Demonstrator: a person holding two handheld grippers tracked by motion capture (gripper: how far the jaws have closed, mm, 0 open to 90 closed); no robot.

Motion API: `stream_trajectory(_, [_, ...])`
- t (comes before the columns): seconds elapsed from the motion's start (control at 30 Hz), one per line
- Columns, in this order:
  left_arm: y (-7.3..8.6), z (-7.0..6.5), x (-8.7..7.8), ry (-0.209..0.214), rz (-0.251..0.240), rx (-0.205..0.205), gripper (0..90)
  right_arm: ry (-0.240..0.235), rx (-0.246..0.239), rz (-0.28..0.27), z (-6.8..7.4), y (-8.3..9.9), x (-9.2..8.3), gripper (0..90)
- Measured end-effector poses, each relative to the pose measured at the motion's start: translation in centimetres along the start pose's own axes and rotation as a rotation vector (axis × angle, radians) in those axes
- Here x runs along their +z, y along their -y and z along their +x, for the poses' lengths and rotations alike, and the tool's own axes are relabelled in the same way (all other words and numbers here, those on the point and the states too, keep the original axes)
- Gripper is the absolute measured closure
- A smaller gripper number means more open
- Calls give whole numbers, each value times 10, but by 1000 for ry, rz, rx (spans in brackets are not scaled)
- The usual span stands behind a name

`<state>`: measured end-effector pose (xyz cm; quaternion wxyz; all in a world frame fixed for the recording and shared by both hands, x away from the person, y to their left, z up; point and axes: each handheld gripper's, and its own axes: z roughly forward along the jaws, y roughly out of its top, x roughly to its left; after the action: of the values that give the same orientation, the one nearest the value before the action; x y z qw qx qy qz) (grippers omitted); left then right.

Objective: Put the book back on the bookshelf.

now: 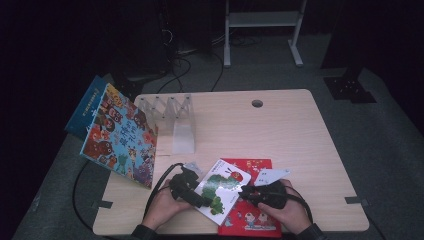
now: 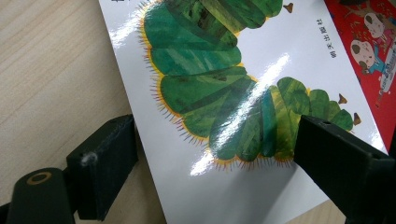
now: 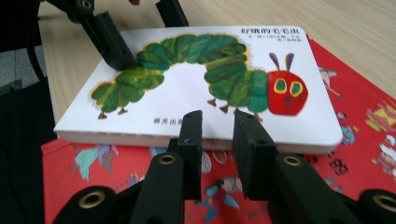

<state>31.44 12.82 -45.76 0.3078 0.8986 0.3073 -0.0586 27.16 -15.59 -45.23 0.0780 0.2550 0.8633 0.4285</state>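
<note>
Two books lie stacked near the desk's (image 1: 300,130) front edge: the caterpillar book (image 1: 222,189) rests atop the red book (image 1: 252,215). Left gripper (image 1: 202,200) spreads its fingers wide across the caterpillar cover; right gripper (image 3: 218,128), fingers narrowly parted and empty, faces that book's edge.

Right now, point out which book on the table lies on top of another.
The white caterpillar book: it lies on the red book, between both grippers. The colourful book at the left stands tilted, apart from them.
</note>
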Motion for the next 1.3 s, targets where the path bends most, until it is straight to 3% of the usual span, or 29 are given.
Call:
stream_trajectory(0.13, [0,0,0,-2,-1,1,124,-2,-4,-13,2,-6,6,753])
stream_trajectory(0.27, [0,1,-1,4,3,1,123,0,-21,15,3,-6,14,763])
stream_trajectory(0.37, [1,3,-1,30,-11,-22,121,6,-34,37,3,-5,16,768])
stream_trajectory(0.97, [-1,2,0,21,-6,-24,115,11,-38,34,3,2,11,770])
stream_trajectory(1.3, [-5,-1,3,19,4,-14,112,16,-29,84,3,10,7,768])
